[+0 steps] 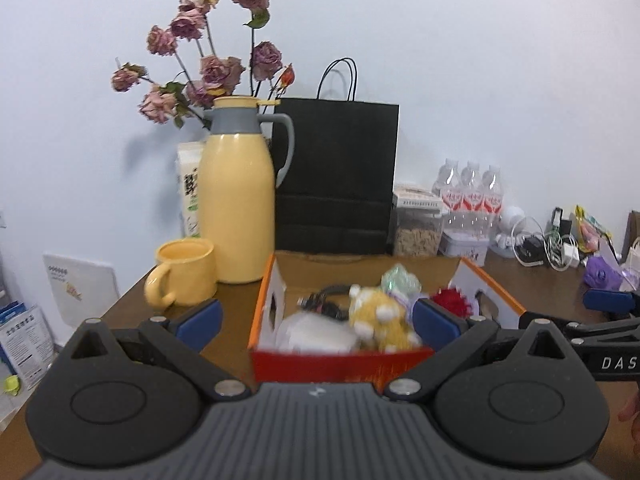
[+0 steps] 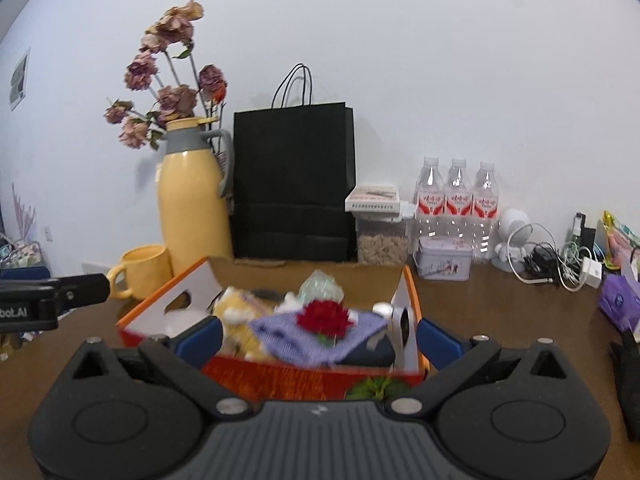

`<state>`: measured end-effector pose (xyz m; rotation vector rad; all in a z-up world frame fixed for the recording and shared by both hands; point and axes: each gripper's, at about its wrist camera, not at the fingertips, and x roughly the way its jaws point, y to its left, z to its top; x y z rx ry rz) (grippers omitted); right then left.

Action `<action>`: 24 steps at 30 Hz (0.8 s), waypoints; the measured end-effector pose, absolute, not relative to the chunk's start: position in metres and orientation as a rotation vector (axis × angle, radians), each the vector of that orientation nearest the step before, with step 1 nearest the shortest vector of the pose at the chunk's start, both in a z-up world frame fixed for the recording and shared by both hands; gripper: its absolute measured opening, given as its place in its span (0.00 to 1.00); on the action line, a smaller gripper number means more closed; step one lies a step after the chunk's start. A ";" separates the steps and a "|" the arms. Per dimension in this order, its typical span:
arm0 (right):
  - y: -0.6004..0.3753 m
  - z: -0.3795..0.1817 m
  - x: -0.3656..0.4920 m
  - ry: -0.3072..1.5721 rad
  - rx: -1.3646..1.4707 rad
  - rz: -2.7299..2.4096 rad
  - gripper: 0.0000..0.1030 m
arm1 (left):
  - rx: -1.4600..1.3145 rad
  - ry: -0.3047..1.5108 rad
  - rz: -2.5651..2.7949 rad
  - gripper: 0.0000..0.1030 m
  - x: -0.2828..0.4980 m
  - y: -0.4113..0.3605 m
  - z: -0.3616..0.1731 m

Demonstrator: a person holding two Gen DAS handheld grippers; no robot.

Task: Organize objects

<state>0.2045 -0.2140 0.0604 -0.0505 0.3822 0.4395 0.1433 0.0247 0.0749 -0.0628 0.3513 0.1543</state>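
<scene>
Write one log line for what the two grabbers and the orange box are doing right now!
left gripper: open, empty | right gripper: open, empty | orange box: on table, open, holds yellow plush, red flower

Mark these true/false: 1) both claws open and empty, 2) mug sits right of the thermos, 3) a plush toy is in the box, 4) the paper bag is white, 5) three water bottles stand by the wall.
1. True: left claw and right claw are open, holding nothing.
2. False: mug sits left of the thermos.
3. True: plush lies in the box.
4. False: bag is black.
5. True: bottles.
</scene>
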 end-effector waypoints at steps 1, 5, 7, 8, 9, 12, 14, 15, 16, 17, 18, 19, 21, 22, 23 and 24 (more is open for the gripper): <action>-0.216 0.060 0.198 0.388 -0.052 0.442 1.00 | -0.063 0.361 0.157 1.00 0.135 0.024 0.073; -0.224 0.055 0.168 0.416 -0.047 0.453 1.00 | -0.060 0.394 0.158 1.00 0.105 0.022 0.063; -0.227 0.052 0.158 0.431 -0.044 0.459 1.00 | -0.062 0.419 0.160 1.00 0.093 0.021 0.057; -0.229 0.050 0.152 0.440 -0.042 0.463 1.00 | -0.065 0.428 0.159 1.00 0.087 0.021 0.053; -0.230 0.048 0.146 0.450 -0.040 0.467 1.00 | -0.066 0.438 0.158 1.00 0.082 0.020 0.050; -0.233 0.042 0.133 0.471 -0.039 0.479 1.00 | -0.066 0.468 0.159 1.00 0.070 0.018 0.040; -0.233 0.039 0.126 0.485 -0.039 0.485 1.00 | -0.070 0.485 0.153 1.00 0.064 0.017 0.035; -0.234 0.038 0.123 0.491 -0.039 0.488 1.00 | -0.071 0.493 0.151 1.00 0.062 0.016 0.032; -0.233 0.036 0.120 0.497 -0.039 0.490 1.00 | -0.072 0.499 0.150 1.00 0.060 0.015 0.030; -0.233 0.035 0.118 0.503 -0.039 0.491 1.00 | -0.073 0.503 0.148 1.00 0.058 0.015 0.029; -0.233 0.033 0.116 0.507 -0.039 0.492 1.00 | -0.075 0.506 0.147 1.00 0.056 0.015 0.027; -0.233 0.032 0.114 0.512 -0.040 0.493 1.00 | -0.077 0.507 0.147 1.00 0.055 0.015 0.027; -0.232 0.030 0.113 0.519 -0.042 0.493 1.00 | -0.077 0.505 0.150 1.00 0.054 0.015 0.028; -0.232 0.030 0.113 0.521 -0.043 0.492 1.00 | -0.078 0.503 0.151 1.00 0.054 0.015 0.029; -0.232 0.030 0.112 0.521 -0.043 0.493 1.00 | -0.078 0.501 0.151 1.00 0.054 0.014 0.029; -0.232 0.030 0.112 0.520 -0.042 0.493 1.00 | -0.078 0.500 0.151 1.00 0.054 0.014 0.029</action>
